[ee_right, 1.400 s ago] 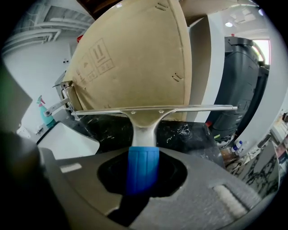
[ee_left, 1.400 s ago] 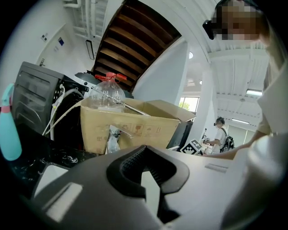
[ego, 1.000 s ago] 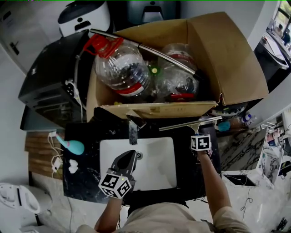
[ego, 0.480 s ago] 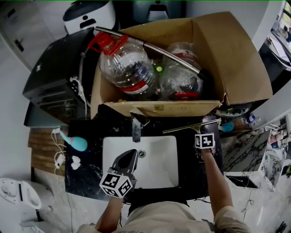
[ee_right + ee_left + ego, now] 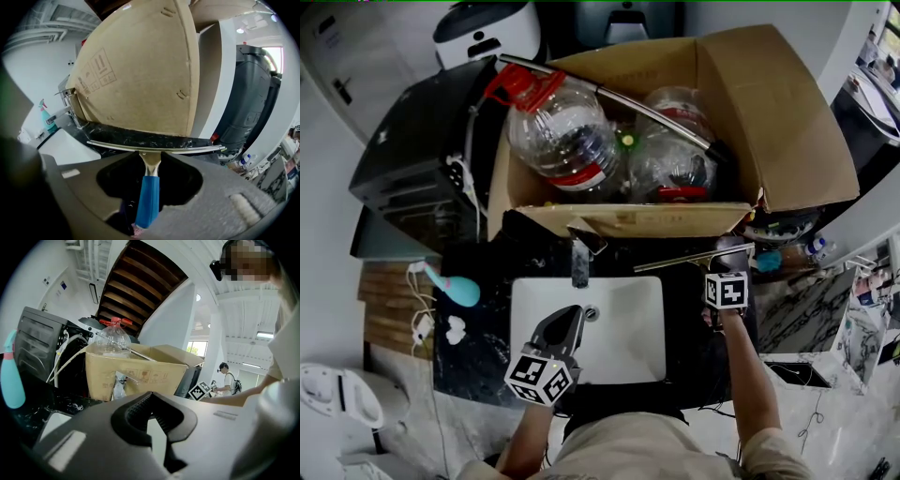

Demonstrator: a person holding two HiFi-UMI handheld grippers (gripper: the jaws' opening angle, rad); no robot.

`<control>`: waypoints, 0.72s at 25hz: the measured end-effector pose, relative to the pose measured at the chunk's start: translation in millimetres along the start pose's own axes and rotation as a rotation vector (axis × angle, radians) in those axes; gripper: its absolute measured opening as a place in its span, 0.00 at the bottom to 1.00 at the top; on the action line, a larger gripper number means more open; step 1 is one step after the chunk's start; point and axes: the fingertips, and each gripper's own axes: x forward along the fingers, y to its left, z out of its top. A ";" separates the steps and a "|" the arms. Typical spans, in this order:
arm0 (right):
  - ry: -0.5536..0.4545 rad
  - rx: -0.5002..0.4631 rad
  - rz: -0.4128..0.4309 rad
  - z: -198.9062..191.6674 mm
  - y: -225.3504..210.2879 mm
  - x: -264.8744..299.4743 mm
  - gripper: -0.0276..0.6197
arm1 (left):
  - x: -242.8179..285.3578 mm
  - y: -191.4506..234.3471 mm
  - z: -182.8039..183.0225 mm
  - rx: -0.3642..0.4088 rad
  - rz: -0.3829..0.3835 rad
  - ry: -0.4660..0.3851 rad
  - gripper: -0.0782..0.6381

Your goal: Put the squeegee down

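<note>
On the black marble worktop [image 5: 136, 137] against the brown cardboard box [image 5: 140, 70], the blue-handled metal squeegee [image 5: 149, 199] lies between the right gripper's [image 5: 150, 164] just-opened jaws, pads clear; left gripper [image 5: 151, 416] pressed together.

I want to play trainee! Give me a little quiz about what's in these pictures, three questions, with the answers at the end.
1. True or false: the right gripper is squeezing the squeegee tightly.
2. Pick one: the squeegee's handle is A) red, B) blue, C) yellow.
3. Fill in the gap: the cardboard box is mostly full of clear plastic ____.

Key
1. False. Its jaws stand wide apart around the handle and have just been opening. The squeegee lies on the black countertop.
2. B.
3. Bottles.
</note>
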 end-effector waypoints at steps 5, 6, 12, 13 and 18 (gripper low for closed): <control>-0.053 -0.009 0.012 3.3 1.6 -27.4 0.27 | -1.4 -9.5 1.2 0.008 -0.016 -0.008 0.13; -0.072 -0.001 0.018 3.3 2.2 -34.0 0.27 | -1.4 -11.0 1.7 0.010 -0.019 -0.011 0.13; -0.169 0.047 0.066 -9.9 17.8 -78.0 0.27 | -3.6 -16.9 4.7 0.015 -0.018 -0.027 0.13; -0.182 0.052 0.074 -11.6 21.8 -85.2 0.27 | -3.9 -18.2 5.6 0.018 -0.020 -0.028 0.13; -0.245 0.049 0.107 -16.8 41.1 -120.7 0.27 | -6.4 -25.2 7.8 0.038 -0.030 -0.026 0.13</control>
